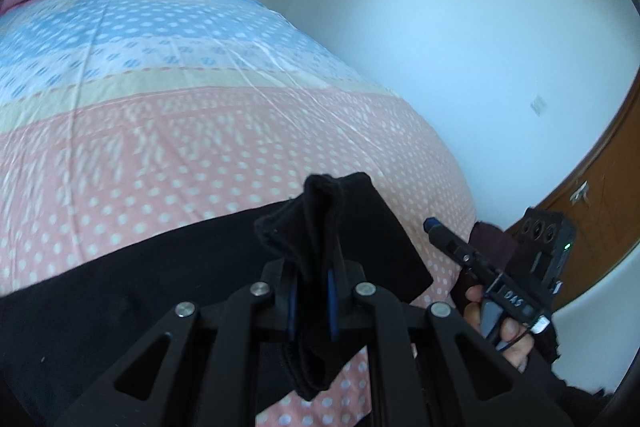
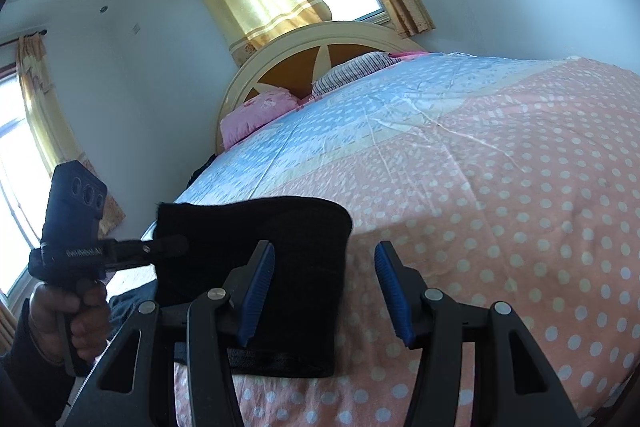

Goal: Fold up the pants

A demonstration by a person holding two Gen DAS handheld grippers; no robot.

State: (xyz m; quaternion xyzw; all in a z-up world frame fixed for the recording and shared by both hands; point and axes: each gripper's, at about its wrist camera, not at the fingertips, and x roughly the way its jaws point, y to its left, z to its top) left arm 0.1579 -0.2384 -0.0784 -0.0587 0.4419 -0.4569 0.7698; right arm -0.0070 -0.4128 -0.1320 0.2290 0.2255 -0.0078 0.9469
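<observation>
The black pants (image 1: 120, 279) lie folded on the bed's pink dotted cover, near its foot edge, one bunched end lifted off it.

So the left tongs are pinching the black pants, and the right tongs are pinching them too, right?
Not quite. The left tongs are pinching the black pants, yes. But the right tongs are open with nothing between their blue pads; the pants only lie behind the left pad. The right wrist view shows this.
</observation>
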